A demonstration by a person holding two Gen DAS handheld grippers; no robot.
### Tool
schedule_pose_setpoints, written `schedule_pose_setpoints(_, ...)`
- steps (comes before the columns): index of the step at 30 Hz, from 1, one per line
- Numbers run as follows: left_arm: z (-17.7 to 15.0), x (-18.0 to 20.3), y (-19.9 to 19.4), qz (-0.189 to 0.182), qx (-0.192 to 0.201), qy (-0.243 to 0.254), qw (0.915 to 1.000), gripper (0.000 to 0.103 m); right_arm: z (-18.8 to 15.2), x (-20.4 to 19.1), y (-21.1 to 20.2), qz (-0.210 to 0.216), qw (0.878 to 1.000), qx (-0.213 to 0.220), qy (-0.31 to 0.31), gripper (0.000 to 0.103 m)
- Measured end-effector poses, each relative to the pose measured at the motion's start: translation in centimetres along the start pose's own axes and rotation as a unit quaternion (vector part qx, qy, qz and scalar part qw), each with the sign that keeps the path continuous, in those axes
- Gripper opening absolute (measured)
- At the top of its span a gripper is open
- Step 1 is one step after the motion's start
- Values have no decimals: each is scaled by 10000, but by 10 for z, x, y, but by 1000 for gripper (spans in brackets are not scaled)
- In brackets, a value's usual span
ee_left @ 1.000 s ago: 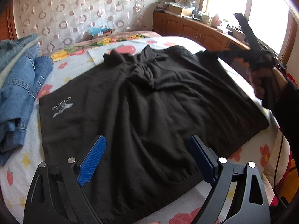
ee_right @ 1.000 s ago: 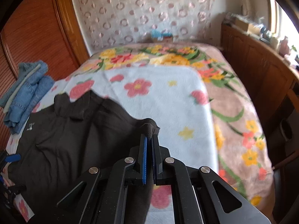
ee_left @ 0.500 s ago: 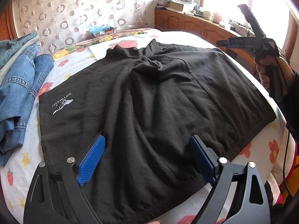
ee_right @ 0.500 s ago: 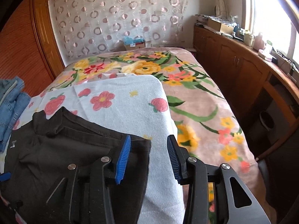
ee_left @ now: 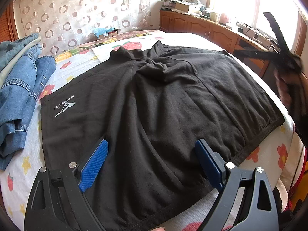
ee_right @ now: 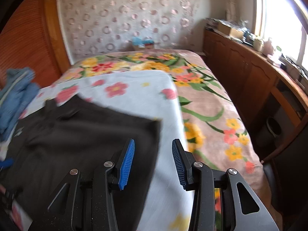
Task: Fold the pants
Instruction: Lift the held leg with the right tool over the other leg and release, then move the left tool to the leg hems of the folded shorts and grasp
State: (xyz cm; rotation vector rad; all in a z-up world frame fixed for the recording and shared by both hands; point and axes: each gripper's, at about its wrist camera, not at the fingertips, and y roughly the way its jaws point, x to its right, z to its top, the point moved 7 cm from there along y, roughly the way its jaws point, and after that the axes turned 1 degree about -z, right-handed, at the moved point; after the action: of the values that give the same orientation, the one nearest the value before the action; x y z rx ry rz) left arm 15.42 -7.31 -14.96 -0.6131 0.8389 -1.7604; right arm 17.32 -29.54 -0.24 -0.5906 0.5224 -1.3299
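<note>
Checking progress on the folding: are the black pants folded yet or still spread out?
Spread out. The black pants lie open and flat across the bed, no fold showing.

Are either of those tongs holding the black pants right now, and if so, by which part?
Nothing is held. The left tongs and the right tongs both stand open above the black pants, which lie spread on the bed.

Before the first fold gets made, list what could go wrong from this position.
1. The black pants are bunched at the crotch; a fold now would likely trap those wrinkles.
2. The pants' waistband edge lies close to the bed's side, so a careless tug could slide them off.
3. The jeans lie right beside the pants; folding that way could catch them.
Both the left gripper and right gripper are open, holding nothing.
</note>
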Motion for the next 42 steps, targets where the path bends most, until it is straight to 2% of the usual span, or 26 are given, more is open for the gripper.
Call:
schedule_pose_setpoints(8,0,0,0,-5,3,-4,10000,92,-91,-5,-73,353,9990,94,-244,42)
schedule_pose_setpoints(12,0,0,-1,0,7,-9,10000,92,-115,-4,-103,446,9988,74,-167,42)
schedule_pose_setpoints(17,0,0,-1,0,11,-8,10000,92,-134,0,-110,702,9973,-137,-173,42)
schedule_pose_setpoints(21,0,0,-1,0,15,-11,10000,92,-135,14,-111,681,9972,-257,-149,42)
schedule_pose_setpoints(24,0,0,-1,0,15,-12,10000,92,-135,22,-114,818,9961,-315,-112,30)
schedule_pose_setpoints(25,0,0,-1,-3,14,-12,10000,92,-133,21,-116,829,9959,-329,-153,18)
schedule_pose_setpoints(26,0,0,-1,-3,13,-11,10000,92,-135,23,-117,915,9950,-348,-188,12)
schedule_pose_setpoints(28,0,0,-1,-6,18,-8,10000,92,-135,26,-123,863,9953,-332,-291,7)
schedule_pose_setpoints(32,0,-1,-1,-10,26,-11,10000,92,-141,35,-132,927,9948,-357,-238,7)
schedule_pose_setpoints(36,0,-1,-1,38,16,-35,10000,92,-139,28,-137,878,9954,-356,-124,8)
schedule_pose_setpoints(37,0,-1,-1,60,22,-51,10000,92,-138,29,-139,846,9958,-322,-125,13)
schedule_pose_setpoints(40,-2,-1,-2,87,33,-56,9999,92,-133,17,-141,741,9970,-180,-125,15)
schedule_pose_setpoints(42,-3,-2,-3,88,27,-72,9999,92,-124,3,-134,601,9981,-48,-95,22)
